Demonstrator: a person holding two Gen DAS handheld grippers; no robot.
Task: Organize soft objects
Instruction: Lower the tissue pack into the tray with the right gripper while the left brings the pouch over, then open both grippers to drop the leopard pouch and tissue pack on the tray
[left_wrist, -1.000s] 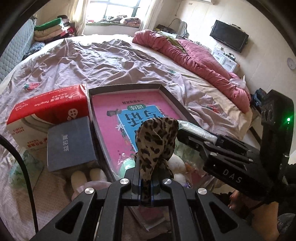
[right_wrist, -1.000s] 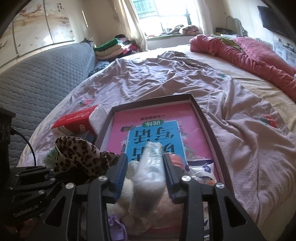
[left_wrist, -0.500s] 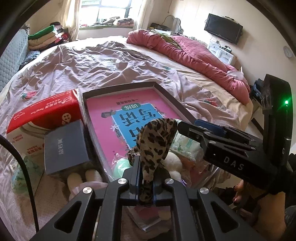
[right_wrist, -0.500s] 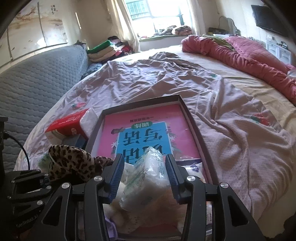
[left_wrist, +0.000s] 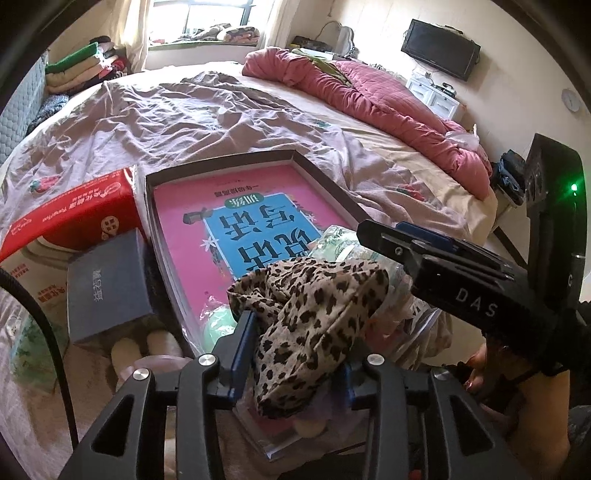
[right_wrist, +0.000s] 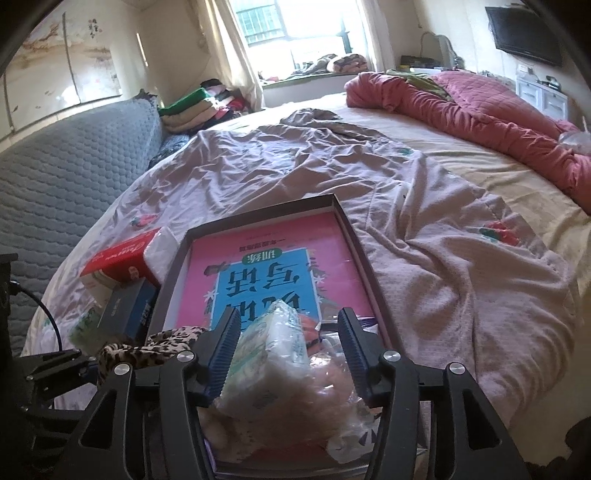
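A leopard-print cloth lies loose between the spread fingers of my left gripper, over the near end of a dark shallow box that holds a pink and blue book. The cloth also shows in the right wrist view. My right gripper is open, and a plastic-wrapped tissue pack sits free between its fingers on a heap of soft toys and bags. The right gripper shows in the left wrist view, beside the cloth.
A red tissue box and a dark blue box lie left of the tray. The bed has a rumpled mauve sheet and a red quilt at the far right. Folded clothes are stacked by the window.
Both grippers have opened. The left let go of the leopard cloth, which has slumped down between the fingers. The right let go of the tissue pack, which now rests on the heap.
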